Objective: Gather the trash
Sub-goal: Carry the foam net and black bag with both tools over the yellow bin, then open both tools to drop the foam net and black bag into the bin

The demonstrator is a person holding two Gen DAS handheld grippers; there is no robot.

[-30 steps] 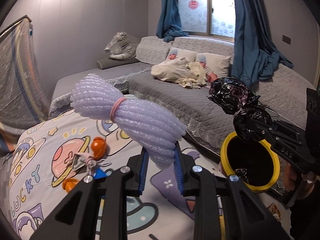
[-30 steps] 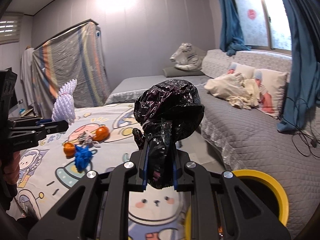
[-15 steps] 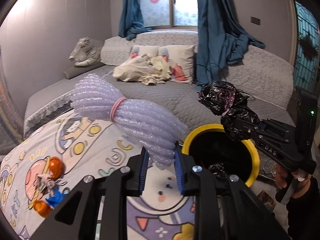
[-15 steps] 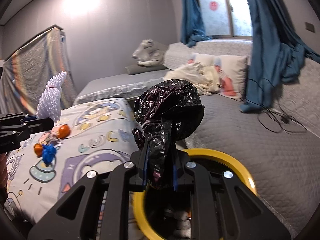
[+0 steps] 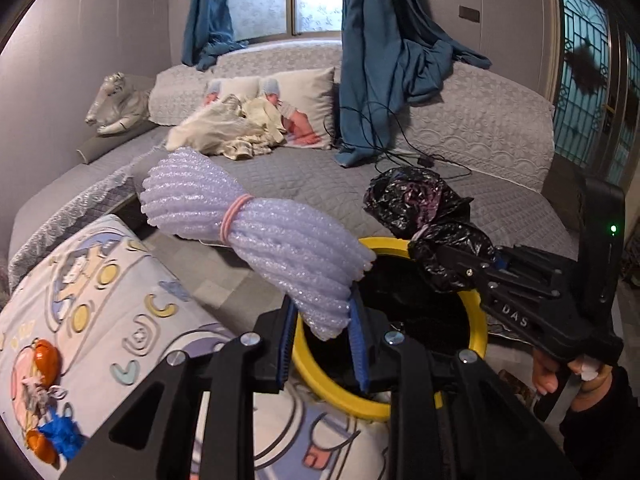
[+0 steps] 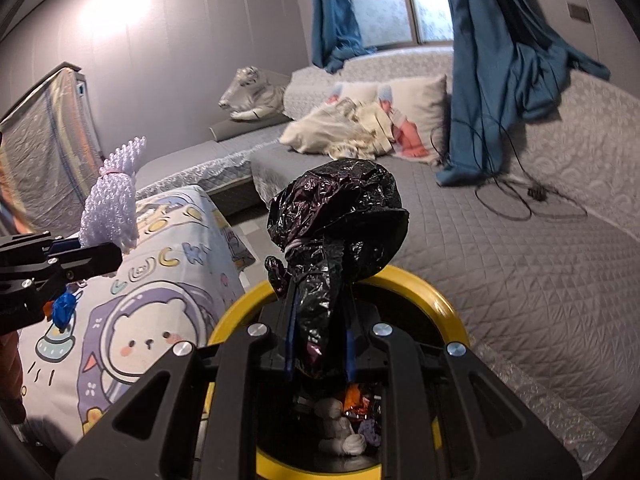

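My left gripper is shut on a lavender foam net bundle tied with a pink band, held at the near rim of the yellow-rimmed bin. My right gripper is shut on a knotted black plastic bag directly over the bin. In the left wrist view the bag and right gripper hover above the bin's far side. In the right wrist view the foam bundle and left gripper are at the left. Trash lies inside the bin.
A cartoon-print mat holds orange pieces and a blue crumpled scrap. A grey quilted daybed with pillows, a cloth heap, cables and blue curtains runs behind the bin. A hand grips the right tool.
Both grippers swung right from the mat toward the bin. The black bag now hangs over the bin opening and the foam bundle has reached the bin's rim.
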